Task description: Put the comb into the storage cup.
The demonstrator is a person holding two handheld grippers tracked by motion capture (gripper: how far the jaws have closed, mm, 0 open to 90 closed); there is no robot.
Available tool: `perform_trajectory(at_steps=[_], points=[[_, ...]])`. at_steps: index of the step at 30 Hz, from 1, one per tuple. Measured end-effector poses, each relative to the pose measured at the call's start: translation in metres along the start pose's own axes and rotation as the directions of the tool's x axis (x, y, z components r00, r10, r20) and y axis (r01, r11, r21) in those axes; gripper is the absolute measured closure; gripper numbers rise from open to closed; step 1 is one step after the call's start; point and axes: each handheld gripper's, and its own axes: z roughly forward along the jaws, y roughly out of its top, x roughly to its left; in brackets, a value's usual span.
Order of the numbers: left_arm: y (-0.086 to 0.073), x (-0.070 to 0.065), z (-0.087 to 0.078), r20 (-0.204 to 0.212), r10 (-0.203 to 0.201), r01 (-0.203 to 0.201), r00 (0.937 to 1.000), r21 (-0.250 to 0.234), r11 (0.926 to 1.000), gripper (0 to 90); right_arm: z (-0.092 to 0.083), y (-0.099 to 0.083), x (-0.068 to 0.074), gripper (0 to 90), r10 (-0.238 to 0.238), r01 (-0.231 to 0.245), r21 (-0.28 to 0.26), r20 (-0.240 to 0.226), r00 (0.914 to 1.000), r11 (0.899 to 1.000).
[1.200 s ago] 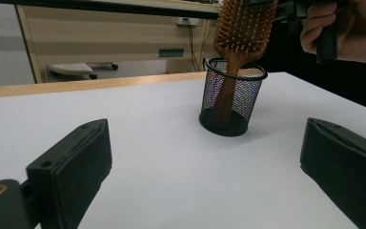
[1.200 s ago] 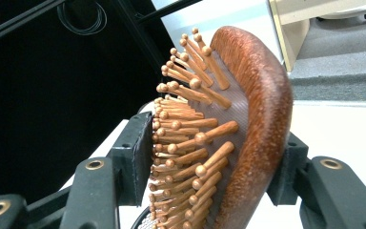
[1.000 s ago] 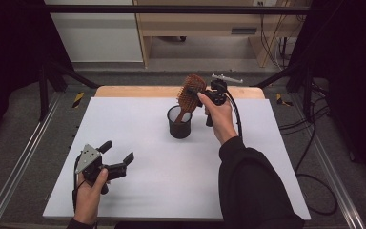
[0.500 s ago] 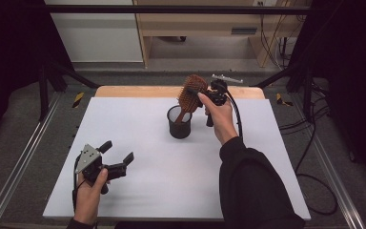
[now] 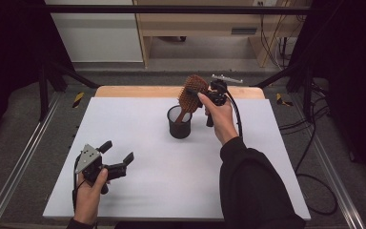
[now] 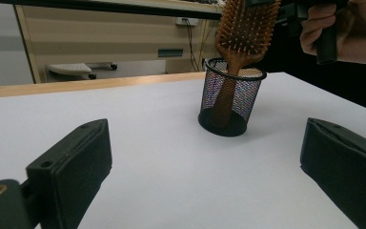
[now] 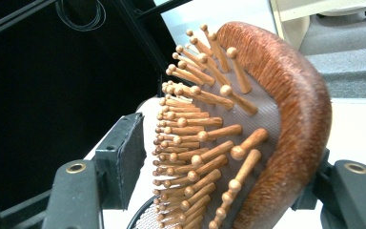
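The hairbrush (image 5: 193, 90) already stands handle-down in the mesh cup (image 5: 179, 123), and the right gripper (image 5: 201, 95) has just been loosening around its head, only needing to pull away; the left gripper (image 5: 119, 157) waits spread and empty.

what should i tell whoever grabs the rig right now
Right gripper: its jaws have just been opening and stand around the head of the wooden hairbrush; the left pad is off the bristles, so it reads as letting go.
Left gripper: open, nothing in it, low over the white table at the near left.
Brush handle is down in the black mesh cup, head leaning out above the rim.
Done: brush in the cup.
Left: probably draw the right gripper clear without tipping the cup.
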Motion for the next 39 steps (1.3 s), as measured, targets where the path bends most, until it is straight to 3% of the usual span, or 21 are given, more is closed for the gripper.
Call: perform_trajectory(at_steps=[39], points=[[-0.0001, 0.0003, 0.0000, 0.001, -0.001, 0.001, 1.0000, 0.001, 1.0000, 3.5, 0.0021, -0.0007, 0.0021, 18.9, -0.002, 0.002, 0.015, 0.021, 0.9998, 1.000]])
